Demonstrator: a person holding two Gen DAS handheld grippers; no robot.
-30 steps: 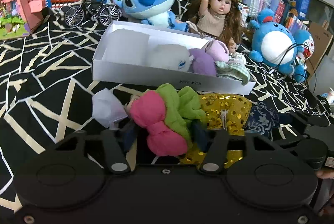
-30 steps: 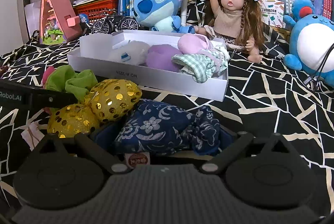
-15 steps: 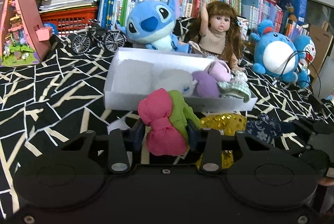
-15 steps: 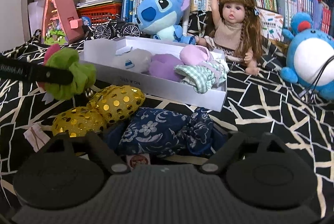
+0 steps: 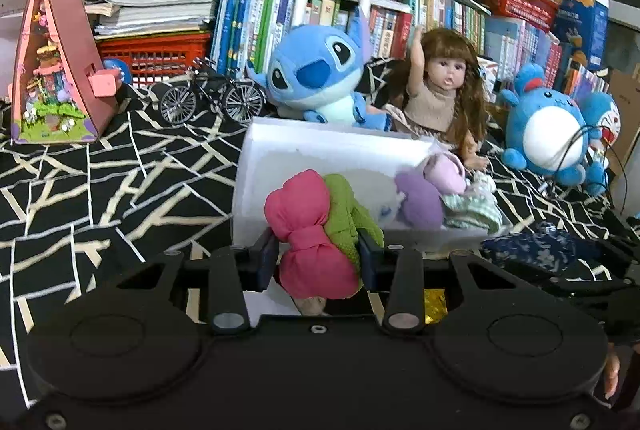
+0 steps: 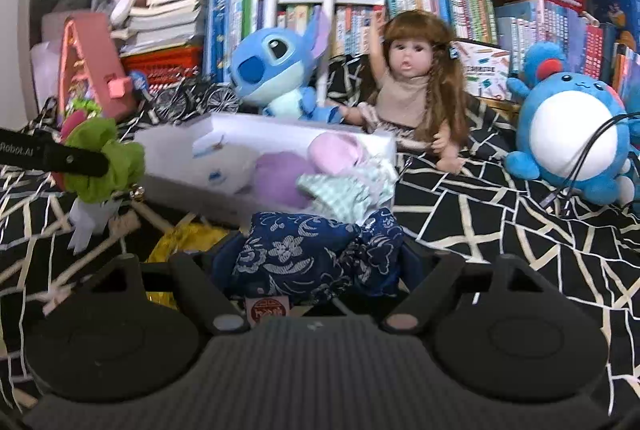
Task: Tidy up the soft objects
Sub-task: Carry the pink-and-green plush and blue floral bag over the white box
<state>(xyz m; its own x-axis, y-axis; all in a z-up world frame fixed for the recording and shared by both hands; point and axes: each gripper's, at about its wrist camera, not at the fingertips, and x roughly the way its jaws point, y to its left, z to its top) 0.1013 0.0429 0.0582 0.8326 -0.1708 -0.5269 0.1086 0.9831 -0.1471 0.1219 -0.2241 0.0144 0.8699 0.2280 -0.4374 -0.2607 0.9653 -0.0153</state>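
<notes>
So the left gripper (image 5: 318, 257) was pinched nearly closed on a pink and green pouch (image 5: 320, 236), held up off the black-and-white patterned cloth (image 5: 100, 189) right in front of the white box (image 5: 332, 149). The pouch stood upright, cinched in the middle, pink lobe on its left and green on its right. The right gripper (image 6: 316, 262) had just been closing and now squeezed a navy floral pouch (image 6: 316, 250), wider set, lying crosswise between the pads, near the box's front. A gold sequin pouch (image 6: 180, 242) lay on the cloth below.
</notes>
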